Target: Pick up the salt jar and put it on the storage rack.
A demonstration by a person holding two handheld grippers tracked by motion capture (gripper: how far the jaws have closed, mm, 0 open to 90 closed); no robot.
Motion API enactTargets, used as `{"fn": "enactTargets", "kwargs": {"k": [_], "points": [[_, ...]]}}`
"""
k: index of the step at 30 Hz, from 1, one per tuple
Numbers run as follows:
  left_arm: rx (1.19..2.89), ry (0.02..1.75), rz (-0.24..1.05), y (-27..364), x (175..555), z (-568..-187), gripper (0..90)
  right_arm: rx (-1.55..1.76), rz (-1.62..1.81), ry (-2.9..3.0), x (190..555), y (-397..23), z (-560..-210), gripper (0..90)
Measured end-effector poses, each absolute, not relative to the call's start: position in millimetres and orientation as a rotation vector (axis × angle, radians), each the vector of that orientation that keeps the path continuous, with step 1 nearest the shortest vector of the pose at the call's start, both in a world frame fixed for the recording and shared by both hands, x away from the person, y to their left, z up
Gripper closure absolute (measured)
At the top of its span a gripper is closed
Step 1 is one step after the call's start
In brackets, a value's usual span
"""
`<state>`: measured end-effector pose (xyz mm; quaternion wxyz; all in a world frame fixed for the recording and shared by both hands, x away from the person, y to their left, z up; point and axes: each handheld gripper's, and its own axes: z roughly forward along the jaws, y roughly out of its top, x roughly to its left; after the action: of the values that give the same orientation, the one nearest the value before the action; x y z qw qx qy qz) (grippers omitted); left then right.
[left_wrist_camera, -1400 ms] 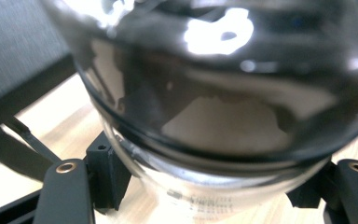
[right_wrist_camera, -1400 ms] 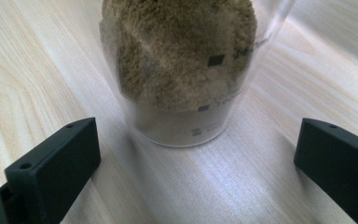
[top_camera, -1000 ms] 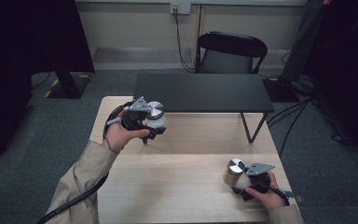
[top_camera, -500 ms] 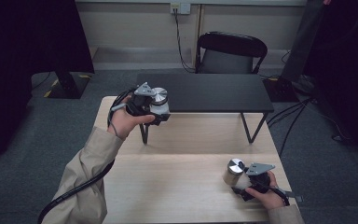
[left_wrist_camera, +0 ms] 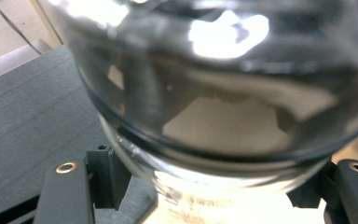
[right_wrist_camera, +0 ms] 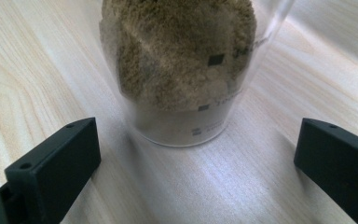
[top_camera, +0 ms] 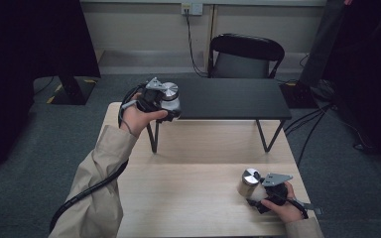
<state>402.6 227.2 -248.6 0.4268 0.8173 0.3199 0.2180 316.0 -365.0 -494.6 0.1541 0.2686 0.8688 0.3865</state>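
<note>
My left gripper (top_camera: 172,108) is raised over the left front corner of the black bench (top_camera: 233,99), shut on a clear glass jar (top_camera: 170,97) with a silver lid. In the left gripper view the jar's glass (left_wrist_camera: 214,116) looms close between both black jaws of the gripper (left_wrist_camera: 214,196), with white contents at its bottom. My right gripper (top_camera: 256,192) rests on the wooden table (top_camera: 198,203) at the near right. It (right_wrist_camera: 198,149) stands open, its jaws wide on either side of a clear jar of brown powder (right_wrist_camera: 182,60), without touching it. This second jar (top_camera: 248,182) stands upright with a silver lid.
The black bench stands on thin legs across the far half of the wooden table. Behind it is a black chair (top_camera: 246,54). A dark stand base (top_camera: 72,89) sits on the carpet at left, and cables (top_camera: 322,119) run at right.
My left hand has lifted the glass jar up and away from me, from over the wooden table to the black bench's front left corner. The right gripper has stayed in place.
</note>
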Motion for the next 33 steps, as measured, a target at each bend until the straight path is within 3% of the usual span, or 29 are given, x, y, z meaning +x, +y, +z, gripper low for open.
{"fn": "enactTargets", "kwargs": {"k": [33], "points": [[2.028,0.943,0.582,216.5,436.0,-256.9,30.1,0.776,1.106,2.486,314.8,-364.7,-494.8,0.0]]}}
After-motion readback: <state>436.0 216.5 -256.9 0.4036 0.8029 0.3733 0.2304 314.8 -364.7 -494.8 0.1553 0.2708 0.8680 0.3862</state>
